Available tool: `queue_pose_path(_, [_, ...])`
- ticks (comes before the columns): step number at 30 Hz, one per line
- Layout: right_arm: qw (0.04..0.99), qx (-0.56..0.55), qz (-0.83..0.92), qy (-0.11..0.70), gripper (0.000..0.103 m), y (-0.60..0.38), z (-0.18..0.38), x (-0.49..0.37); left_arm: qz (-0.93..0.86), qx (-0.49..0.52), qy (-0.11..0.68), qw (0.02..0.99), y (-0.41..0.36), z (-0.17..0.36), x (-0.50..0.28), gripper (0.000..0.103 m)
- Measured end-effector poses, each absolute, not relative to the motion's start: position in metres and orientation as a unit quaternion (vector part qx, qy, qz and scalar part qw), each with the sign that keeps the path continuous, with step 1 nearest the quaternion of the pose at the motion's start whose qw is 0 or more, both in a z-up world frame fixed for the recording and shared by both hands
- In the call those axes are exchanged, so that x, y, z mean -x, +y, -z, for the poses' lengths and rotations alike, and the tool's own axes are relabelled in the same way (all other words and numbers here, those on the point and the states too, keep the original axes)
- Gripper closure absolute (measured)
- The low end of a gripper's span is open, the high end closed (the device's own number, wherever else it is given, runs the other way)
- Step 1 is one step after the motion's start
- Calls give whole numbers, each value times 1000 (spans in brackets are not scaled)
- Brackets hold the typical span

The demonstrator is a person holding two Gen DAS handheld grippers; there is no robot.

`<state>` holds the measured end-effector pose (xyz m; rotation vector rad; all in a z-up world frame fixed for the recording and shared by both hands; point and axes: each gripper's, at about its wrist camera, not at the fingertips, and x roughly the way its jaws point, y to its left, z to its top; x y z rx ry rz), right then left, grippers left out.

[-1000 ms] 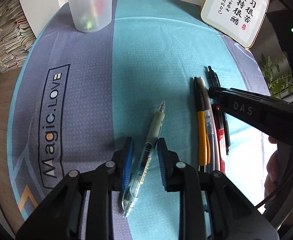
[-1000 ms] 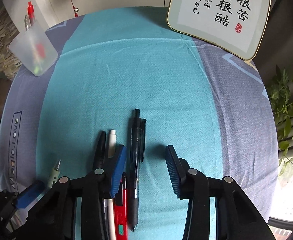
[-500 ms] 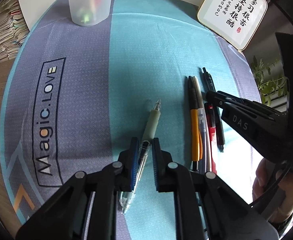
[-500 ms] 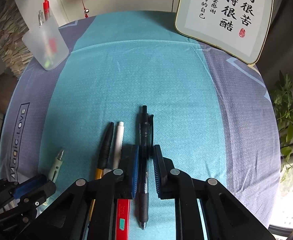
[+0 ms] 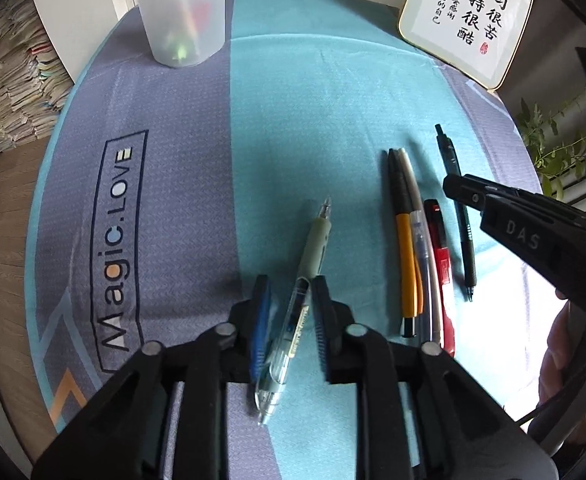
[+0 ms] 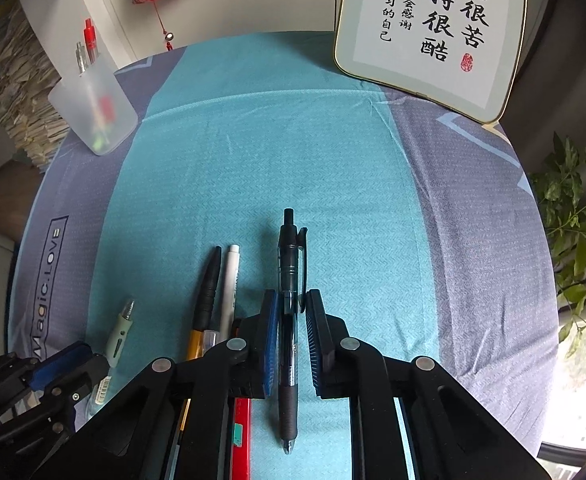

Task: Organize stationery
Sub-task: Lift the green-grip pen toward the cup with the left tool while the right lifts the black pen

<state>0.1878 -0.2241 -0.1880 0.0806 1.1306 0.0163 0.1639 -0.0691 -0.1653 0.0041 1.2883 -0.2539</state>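
The jaws of the right gripper (image 6: 289, 344) are clamped on the black pen (image 6: 289, 300), gripping mid-barrel so it should lift level toward the frosted pen cup (image 6: 95, 110) at the counter's far left corner, where I judge the pens belong. The jaws of the left gripper (image 5: 291, 332) have just been opening and stand narrowly apart around the clear-and-green pen (image 5: 305, 276), pads off it, so the pen lies loose on the cloth (image 5: 313, 100). Between the two, an orange pen (image 5: 407, 248), a white pen (image 5: 413, 184) and a red pen (image 5: 441, 256) lie side by side. The cloth is teal and grey-blue, printed "Magic.LOVE". A framed calligraphy plaque (image 6: 433, 28) leans at the back, with a leafy plant (image 6: 573, 232) to the right.
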Motion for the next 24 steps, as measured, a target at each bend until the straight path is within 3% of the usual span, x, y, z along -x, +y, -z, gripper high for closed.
queue_pose_path(1, [844, -40, -9, 535, 88, -222, 188, -188, 125, 5, 598, 792, -68, 167, -163, 62])
queue_pose_path(2, [844, -41, -9, 535, 88, -222, 188, -188, 127, 3, 590, 798, -69, 166, -162, 60])
queue_pose_path(3, [843, -42, -10, 535, 88, -222, 188, -188, 124, -5, 593, 796, -71, 167, -162, 66])
queue_pose_path(4, [843, -45, -11, 536, 88, -222, 189, -188, 114, -15, 586, 802, -73, 166, -161, 87])
queue_pose_path(6, [842, -49, -13, 537, 88, -223, 189, -187, 128, -6, 594, 794, -76, 168, -162, 95])
queue_pose_path(13, [844, -56, -3, 533, 88, -236, 185, -185, 133, -6, 582, 802, -80, 163, -163, 95])
queue_pose_path(24, [858, -60, -6, 509, 88, -234, 163, -181, 132, 31, 533, 835, -48, 109, -171, 95])
